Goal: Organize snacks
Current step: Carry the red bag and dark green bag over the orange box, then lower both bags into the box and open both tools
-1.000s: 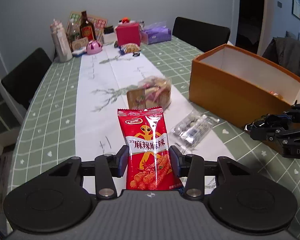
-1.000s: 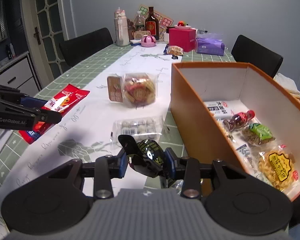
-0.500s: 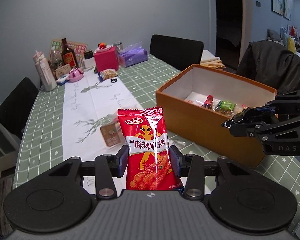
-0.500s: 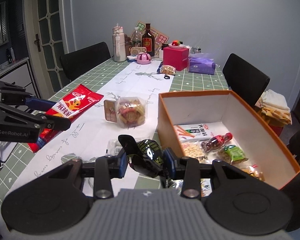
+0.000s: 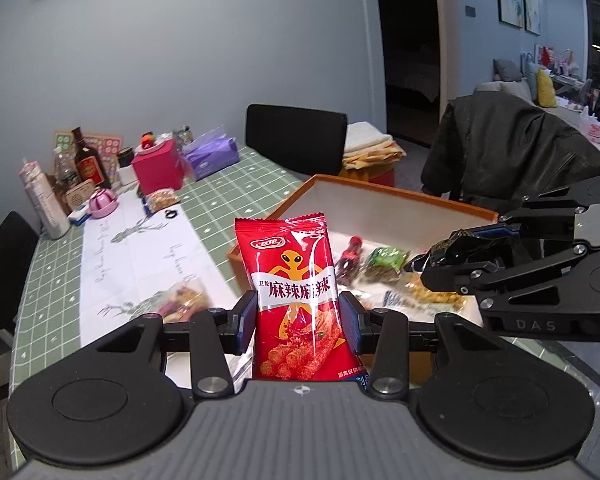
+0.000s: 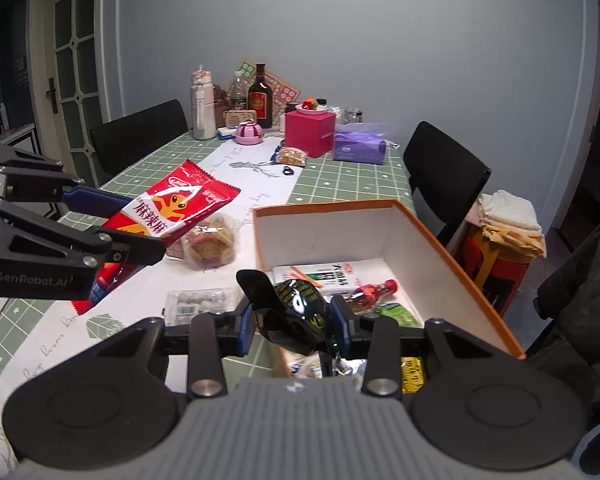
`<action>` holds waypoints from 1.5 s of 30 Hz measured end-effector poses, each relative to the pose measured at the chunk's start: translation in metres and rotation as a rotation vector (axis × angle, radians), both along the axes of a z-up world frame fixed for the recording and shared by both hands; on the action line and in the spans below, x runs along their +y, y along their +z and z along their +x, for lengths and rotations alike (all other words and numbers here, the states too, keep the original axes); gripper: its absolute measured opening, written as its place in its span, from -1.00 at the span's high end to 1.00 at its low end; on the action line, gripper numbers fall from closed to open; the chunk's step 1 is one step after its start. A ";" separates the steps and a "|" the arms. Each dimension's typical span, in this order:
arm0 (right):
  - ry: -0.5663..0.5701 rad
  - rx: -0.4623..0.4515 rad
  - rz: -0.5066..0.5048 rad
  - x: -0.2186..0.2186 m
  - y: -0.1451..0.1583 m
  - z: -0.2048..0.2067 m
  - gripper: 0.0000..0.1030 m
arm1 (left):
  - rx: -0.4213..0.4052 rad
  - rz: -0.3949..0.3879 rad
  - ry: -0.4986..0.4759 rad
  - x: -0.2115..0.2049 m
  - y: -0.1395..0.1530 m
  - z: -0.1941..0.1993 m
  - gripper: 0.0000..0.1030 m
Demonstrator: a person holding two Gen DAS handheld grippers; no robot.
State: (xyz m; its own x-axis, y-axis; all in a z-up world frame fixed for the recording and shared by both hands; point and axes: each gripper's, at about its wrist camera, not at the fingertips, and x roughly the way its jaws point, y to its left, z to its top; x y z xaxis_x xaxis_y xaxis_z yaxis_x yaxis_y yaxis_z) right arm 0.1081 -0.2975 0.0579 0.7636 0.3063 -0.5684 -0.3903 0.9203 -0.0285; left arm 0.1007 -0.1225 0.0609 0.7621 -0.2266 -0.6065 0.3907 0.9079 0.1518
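Observation:
My left gripper [image 5: 298,322] is shut on a red snack packet [image 5: 296,292] and holds it in the air beside the near left corner of the orange box [image 5: 400,192]. The packet also shows in the right wrist view [image 6: 168,216]. My right gripper [image 6: 292,326] is shut on a black snack packet [image 6: 296,312] above the near end of the orange box [image 6: 460,268]; it shows in the left wrist view too [image 5: 468,246]. Several snacks lie in the box, among them a small red bottle [image 6: 374,292] and a green packet [image 6: 396,312].
On the table runner lie a clear bag of sweets [image 6: 210,246] and a clear tray of round snacks [image 6: 198,304]. Bottles, a pink box [image 6: 310,134] and a purple tissue pack [image 6: 360,146] stand at the far end. Black chairs [image 6: 444,176] flank the table.
Both grippers have risen and moved toward the orange box with their packets. The right gripper has come over the box's near end; the left one has come up to its near left corner.

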 end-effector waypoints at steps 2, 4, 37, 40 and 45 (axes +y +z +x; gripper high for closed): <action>-0.008 -0.004 -0.007 -0.007 0.002 0.001 0.27 | -0.005 -0.001 -0.019 -0.009 0.001 0.003 0.04; -0.016 -0.003 -0.015 -0.013 0.004 0.004 0.27 | -0.007 -0.001 -0.034 -0.017 0.002 0.007 0.04; -0.079 0.080 -0.035 -0.057 -0.038 0.078 0.27 | 0.093 0.006 -0.111 -0.084 -0.041 0.076 0.04; -0.096 0.092 -0.037 -0.062 -0.044 0.083 0.27 | 0.106 0.021 -0.117 -0.092 -0.049 0.083 0.04; -0.119 0.129 -0.036 -0.067 -0.059 0.096 0.27 | 0.156 0.005 -0.093 -0.095 -0.067 0.096 0.04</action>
State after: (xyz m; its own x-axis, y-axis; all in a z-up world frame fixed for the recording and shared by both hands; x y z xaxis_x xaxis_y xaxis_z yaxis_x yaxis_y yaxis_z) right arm 0.2036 -0.3648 -0.0015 0.7136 0.1953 -0.6728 -0.2809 0.9595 -0.0195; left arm 0.1970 -0.2179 -0.0056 0.6346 -0.2883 -0.7170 0.4921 0.8661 0.0873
